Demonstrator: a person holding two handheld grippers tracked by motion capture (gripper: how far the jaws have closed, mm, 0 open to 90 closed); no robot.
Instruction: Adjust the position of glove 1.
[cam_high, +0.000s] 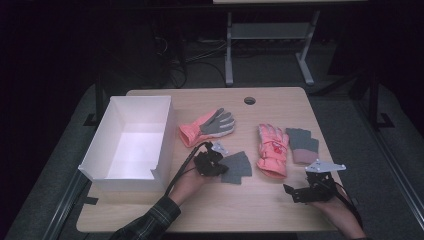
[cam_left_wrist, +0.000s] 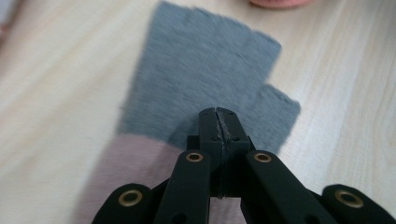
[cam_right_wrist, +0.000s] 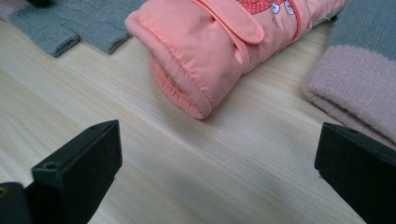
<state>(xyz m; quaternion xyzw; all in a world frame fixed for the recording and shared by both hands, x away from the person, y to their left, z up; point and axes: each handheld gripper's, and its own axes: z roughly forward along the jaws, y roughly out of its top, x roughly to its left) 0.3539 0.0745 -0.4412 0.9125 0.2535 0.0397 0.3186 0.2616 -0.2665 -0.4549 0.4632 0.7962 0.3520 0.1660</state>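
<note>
Wooden table (cam_high: 260, 205): left gripper (cam_left_wrist: 217, 116) clamps unlabelled grey fingerless glove (cam_left_wrist: 205, 79).

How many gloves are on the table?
4. One grey knit glove is under the left gripper, near the white box. One pink glove lies behind it. Another pink glove and a grey knit glove lie right.

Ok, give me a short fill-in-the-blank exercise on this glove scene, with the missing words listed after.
1. The left tool is shut on the ____ knit glove.
2. The white box stands at the table's ____ side in the high view.
3. The right tool has its jaws ____, with bare table between them.
4. The padded ski glove is ____ in colour.

Missing words: grey; left; open; pink
</note>
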